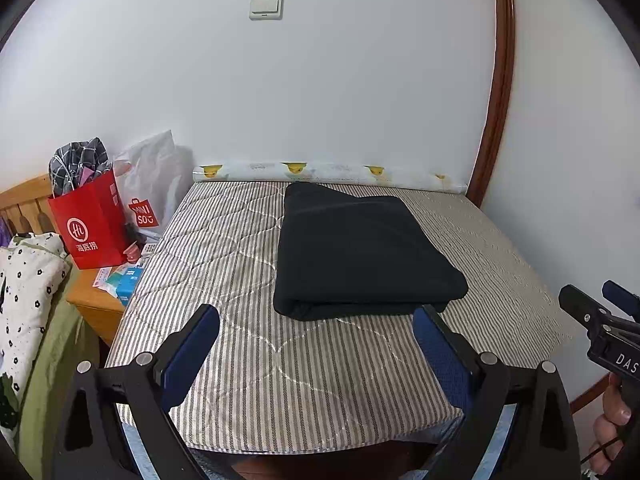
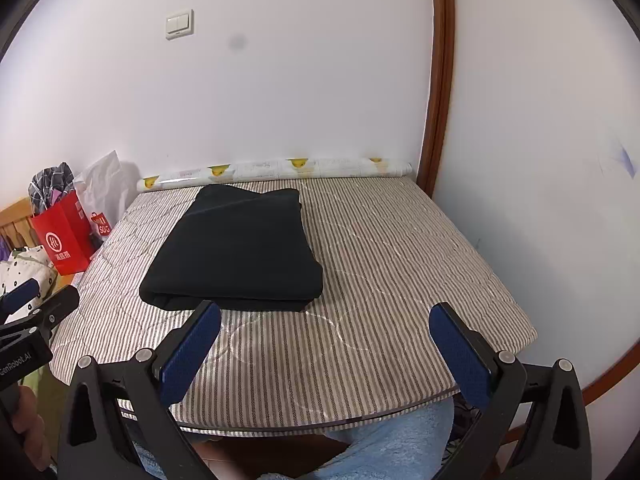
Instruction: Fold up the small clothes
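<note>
One folded black garment (image 1: pixel 360 252) is laid on the striped worktop (image 1: pixel 248 352). Two grippers, left (image 1: pixel 316 356) and right (image 2: pixel 326 352), are held spread and empty at the near edge.

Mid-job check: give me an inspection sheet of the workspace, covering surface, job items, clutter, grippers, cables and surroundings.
Surface: striped quilted pad covering the table, flat.
Job's things: black garment folded into a neat rectangle, lying left of centre on the pad.
Clutter: patterned roll along the far edge; red paper bag and white plastic bag on the side cabinet.
Grippers: left gripper and right gripper both with jaws wide open, empty, short of the garment.
Cables: nothing seen.
Surroundings: white wall, light switch, wooden door trim.
</note>
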`<state>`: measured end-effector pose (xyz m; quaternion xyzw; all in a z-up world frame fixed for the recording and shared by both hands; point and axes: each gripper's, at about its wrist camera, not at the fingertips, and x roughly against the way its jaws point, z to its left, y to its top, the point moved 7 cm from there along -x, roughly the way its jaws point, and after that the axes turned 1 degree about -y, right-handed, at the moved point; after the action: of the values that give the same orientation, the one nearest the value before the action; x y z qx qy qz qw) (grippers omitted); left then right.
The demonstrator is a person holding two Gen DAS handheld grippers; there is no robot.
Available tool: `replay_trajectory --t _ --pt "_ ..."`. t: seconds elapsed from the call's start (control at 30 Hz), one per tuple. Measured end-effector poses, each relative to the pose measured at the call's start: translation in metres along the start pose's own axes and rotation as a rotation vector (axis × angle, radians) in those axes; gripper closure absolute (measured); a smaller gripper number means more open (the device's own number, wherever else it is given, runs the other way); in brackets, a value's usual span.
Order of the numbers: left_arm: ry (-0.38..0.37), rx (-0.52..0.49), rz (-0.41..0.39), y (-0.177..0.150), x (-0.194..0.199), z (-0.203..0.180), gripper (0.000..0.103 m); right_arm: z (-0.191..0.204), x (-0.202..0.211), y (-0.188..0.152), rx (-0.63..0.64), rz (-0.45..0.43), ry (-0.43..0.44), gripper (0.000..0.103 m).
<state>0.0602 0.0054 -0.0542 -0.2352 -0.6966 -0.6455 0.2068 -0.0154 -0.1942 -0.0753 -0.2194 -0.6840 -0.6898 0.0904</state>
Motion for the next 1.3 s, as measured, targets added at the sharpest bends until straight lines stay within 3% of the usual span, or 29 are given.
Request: replay_trajectory --t 1.3 --pt "-0.017 -0.002 0.021 -0.0054 -0.0006 -0.0010 0.005 0.0030 0.0040 -0.0016 0.013 -0.006 -0.017 0.001"
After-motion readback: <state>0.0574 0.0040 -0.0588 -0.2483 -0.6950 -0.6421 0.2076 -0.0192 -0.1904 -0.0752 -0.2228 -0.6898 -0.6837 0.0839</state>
